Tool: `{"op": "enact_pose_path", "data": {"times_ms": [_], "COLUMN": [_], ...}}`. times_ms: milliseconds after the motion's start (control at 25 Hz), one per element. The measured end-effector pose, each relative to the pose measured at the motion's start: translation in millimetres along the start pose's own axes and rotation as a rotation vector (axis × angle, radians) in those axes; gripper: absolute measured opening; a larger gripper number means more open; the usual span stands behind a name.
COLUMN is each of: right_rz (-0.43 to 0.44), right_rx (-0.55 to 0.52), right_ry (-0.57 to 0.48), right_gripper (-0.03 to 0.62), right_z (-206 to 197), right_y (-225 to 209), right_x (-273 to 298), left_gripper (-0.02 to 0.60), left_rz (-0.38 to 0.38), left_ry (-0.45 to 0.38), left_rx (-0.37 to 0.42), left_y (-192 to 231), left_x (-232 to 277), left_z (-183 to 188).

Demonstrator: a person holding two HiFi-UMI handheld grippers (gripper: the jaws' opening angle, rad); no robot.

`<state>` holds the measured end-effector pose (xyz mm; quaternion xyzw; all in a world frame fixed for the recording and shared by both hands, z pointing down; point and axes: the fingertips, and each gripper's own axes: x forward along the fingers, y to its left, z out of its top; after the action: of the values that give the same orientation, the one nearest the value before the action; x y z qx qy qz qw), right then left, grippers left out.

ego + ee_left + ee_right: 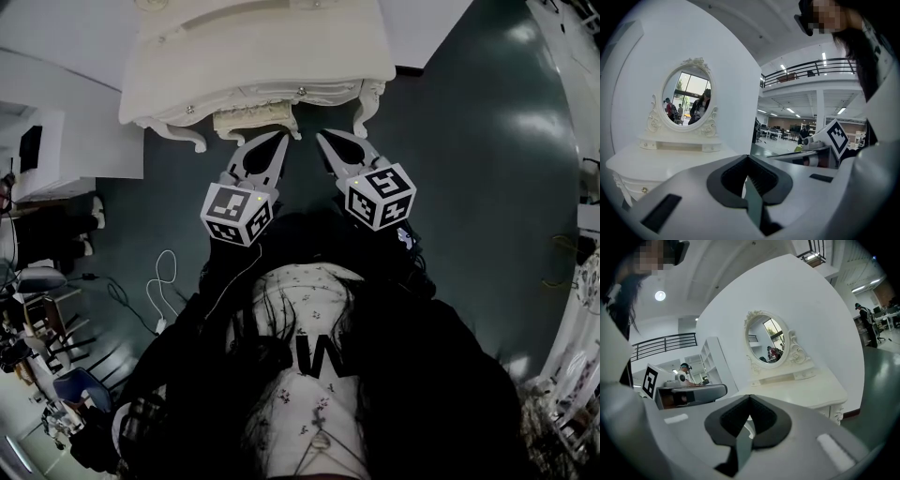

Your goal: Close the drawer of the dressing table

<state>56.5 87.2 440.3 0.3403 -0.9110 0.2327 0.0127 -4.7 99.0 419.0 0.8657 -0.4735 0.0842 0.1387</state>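
A cream dressing table [262, 47] stands at the top of the head view, and its middle drawer [255, 121] juts out a little from the front. My left gripper [280, 138] points at the drawer's right end, just short of it, jaws together and empty. My right gripper [321, 139] hangs beside it over the dark floor, also shut and empty. In the left gripper view the left gripper [749, 157] faces the tabletop [670, 159] and oval mirror [687, 99]. In the right gripper view the right gripper [750, 397] faces the same mirror [768, 340].
The table's curved legs [367, 105] stand on the dark green floor. A white shelf unit [52, 150] is at the left, with cables [163, 281] and chairs [37, 347] below it. White furniture [572, 56] lines the right edge.
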Motion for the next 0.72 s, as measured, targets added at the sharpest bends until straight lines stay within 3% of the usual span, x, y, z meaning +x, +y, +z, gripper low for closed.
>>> {"op": "enact_pose_path", "data": {"times_ms": [720], "right_rz": [-0.038], "right_rx": [-0.02], "right_ry": [0.01], "right_gripper": [0.009], "right_z": [-18.7], "right_y": [69.2], "right_x": [39.4], "left_gripper": [0.0], "left_rz": [-0.063], "left_ry": [-0.024], "left_rx": [-0.003], "left_y": [45.8], "left_x": [-58.9], "left_z": [-1.5]}}
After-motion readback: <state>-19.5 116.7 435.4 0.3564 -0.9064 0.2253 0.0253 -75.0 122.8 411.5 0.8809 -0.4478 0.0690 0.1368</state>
